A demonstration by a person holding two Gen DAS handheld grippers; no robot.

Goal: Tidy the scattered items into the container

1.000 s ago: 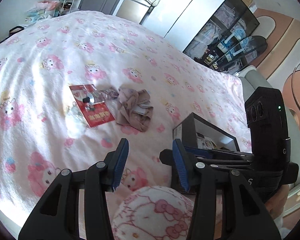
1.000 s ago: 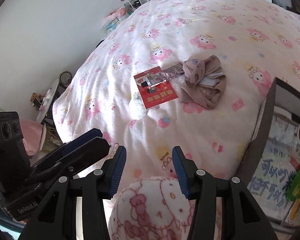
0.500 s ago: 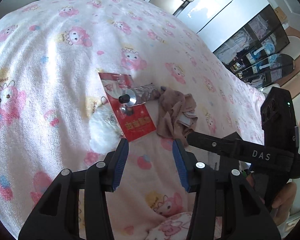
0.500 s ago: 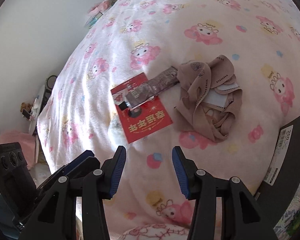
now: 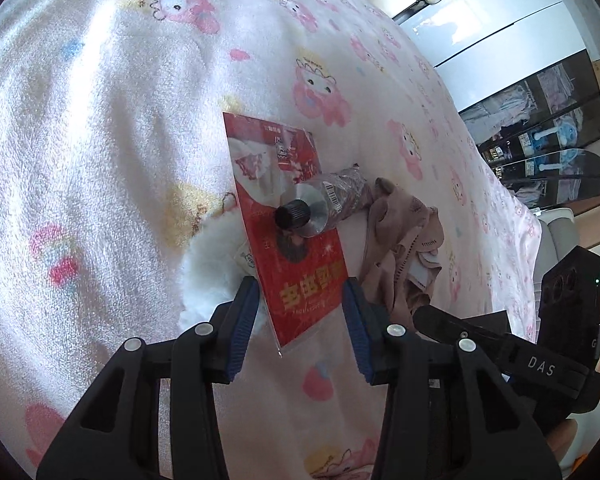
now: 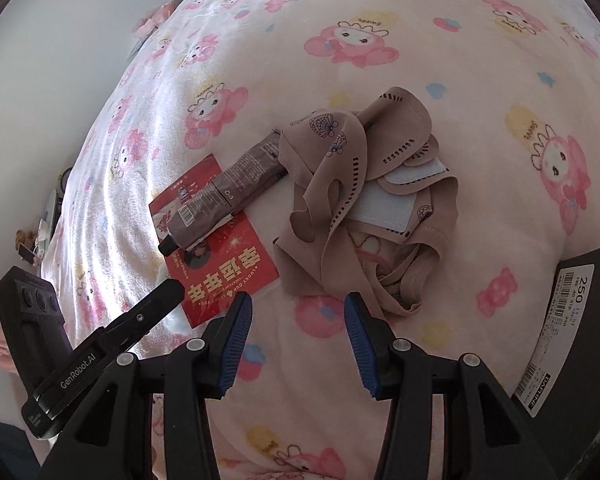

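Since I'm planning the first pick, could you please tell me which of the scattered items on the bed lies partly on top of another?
The crinkled grey tube with the black cap: its cap end rests on the flat red packet, unlike the crumpled beige fabric beside it.

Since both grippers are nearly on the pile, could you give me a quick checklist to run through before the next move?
1. Left gripper straddles the red packet's near edge, jaws closing, pads not yet pressing: ok.
2. Tube lies on the red packet, may roll off when lifted: not ok.
3. Right gripper open, nothing held: ok.
4. Beige garment just ahead of right gripper, overlapping the tube's far end: not ok.
5. Box at right edge; free room inside: cannot tell.
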